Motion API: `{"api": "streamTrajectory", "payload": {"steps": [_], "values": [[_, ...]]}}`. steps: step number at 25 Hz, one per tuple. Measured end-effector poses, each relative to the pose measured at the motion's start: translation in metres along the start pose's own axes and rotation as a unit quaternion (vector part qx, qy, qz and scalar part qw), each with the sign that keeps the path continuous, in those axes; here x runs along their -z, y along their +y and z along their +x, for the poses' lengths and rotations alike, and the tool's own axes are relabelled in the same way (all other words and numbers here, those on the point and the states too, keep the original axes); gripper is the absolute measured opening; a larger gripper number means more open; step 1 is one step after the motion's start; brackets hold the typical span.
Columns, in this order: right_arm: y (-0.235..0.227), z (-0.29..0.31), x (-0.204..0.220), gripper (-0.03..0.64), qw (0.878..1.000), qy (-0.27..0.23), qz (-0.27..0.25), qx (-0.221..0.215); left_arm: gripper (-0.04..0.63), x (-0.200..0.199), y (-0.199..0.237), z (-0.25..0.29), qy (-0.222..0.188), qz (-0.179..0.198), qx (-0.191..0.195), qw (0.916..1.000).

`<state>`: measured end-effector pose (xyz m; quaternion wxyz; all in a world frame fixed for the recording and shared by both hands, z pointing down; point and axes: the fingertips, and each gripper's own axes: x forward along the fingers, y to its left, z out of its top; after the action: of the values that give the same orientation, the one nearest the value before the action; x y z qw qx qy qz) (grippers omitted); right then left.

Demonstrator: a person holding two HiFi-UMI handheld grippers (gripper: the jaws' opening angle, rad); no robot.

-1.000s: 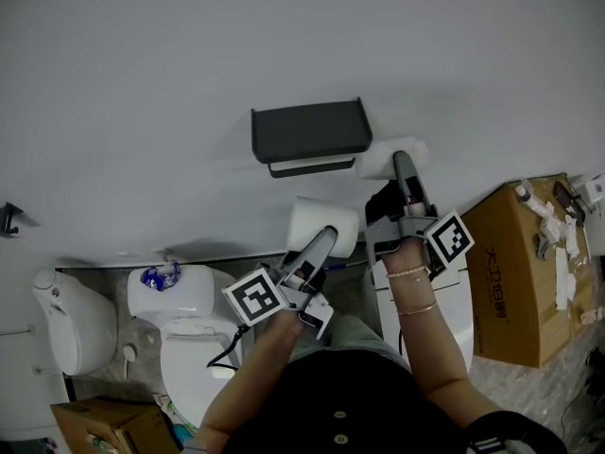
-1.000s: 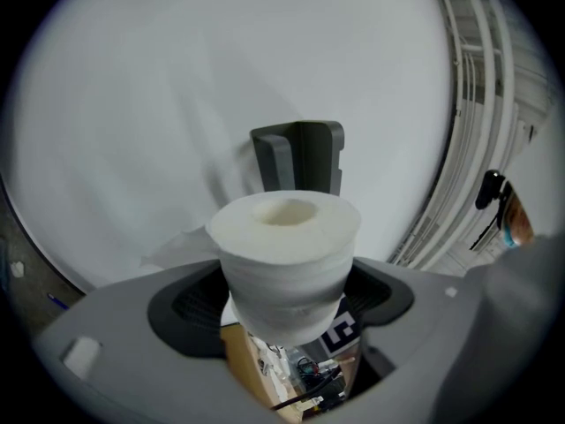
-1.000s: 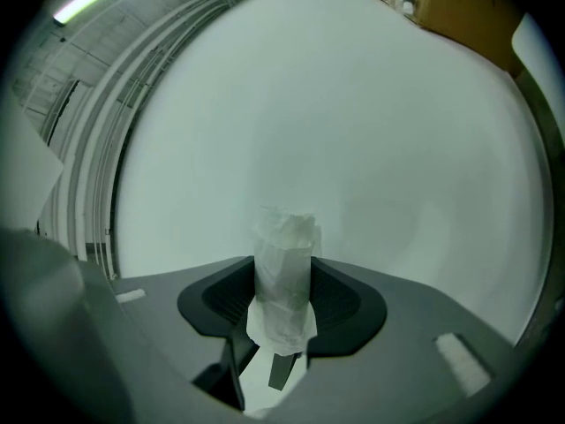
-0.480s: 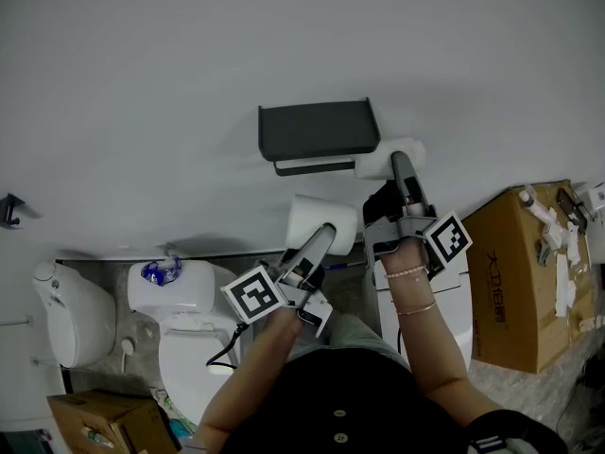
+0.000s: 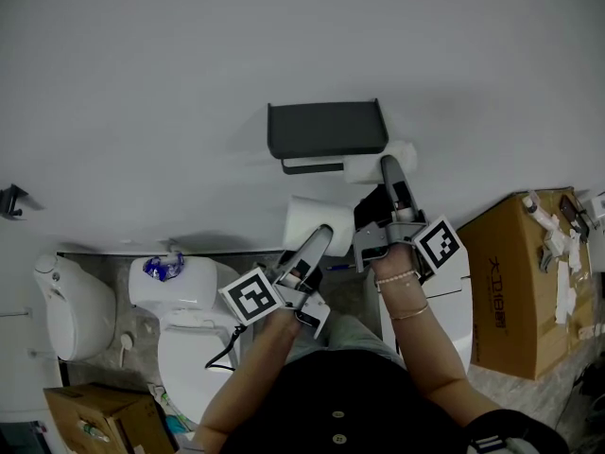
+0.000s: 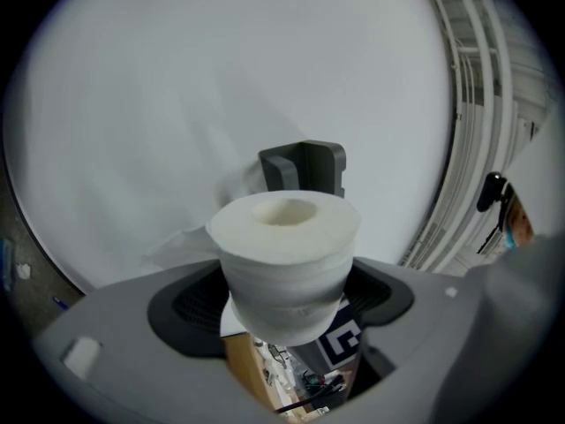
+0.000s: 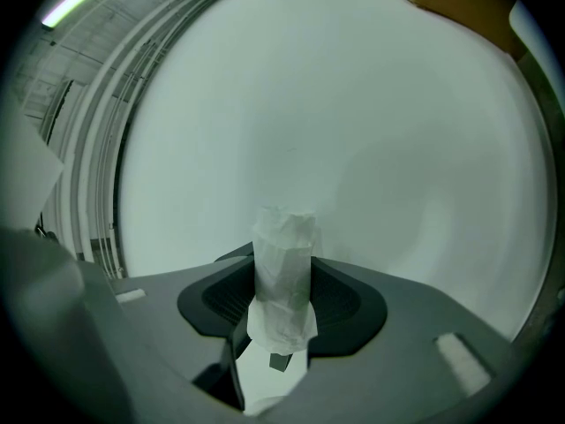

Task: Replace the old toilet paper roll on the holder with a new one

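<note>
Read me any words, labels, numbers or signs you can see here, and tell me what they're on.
Nothing here reads clearly.
Cardboard box: print on its side, too small to read.
Marker cubes: black-and-white square patterns, no words.

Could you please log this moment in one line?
left gripper: shut on new roll | right gripper: shut on old roll, by holder
</note>
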<state>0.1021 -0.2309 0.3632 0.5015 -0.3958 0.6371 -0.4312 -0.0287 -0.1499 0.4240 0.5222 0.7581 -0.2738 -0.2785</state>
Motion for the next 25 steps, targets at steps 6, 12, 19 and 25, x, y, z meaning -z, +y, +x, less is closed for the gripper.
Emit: {"api": "streamTrajectory", "payload": {"steps": [6, 12, 19, 25], "values": [[0.001, 0.003, 0.01, 0.167, 1.0, 0.007, -0.001, -0.006, 0.402, -0.006, 0.001, -0.006, -0.014, 0.005, -0.005, 0.9999], [0.003, 0.004, 0.014, 0.169, 1.0, 0.011, 0.004, -0.012, 0.402, -0.009, 0.001, -0.009, -0.025, 0.011, -0.012, 0.9996], [0.002, 0.01, 0.036, 0.17, 1.0, 0.022, 0.007, -0.013, 0.402, -0.022, 0.006, -0.022, -0.041, 0.01, -0.017, 0.999], [0.005, 0.012, 0.054, 0.17, 0.999, 0.038, 0.009, -0.019, 0.402, -0.03, 0.007, -0.034, -0.057, 0.009, -0.021, 0.9981]]}}
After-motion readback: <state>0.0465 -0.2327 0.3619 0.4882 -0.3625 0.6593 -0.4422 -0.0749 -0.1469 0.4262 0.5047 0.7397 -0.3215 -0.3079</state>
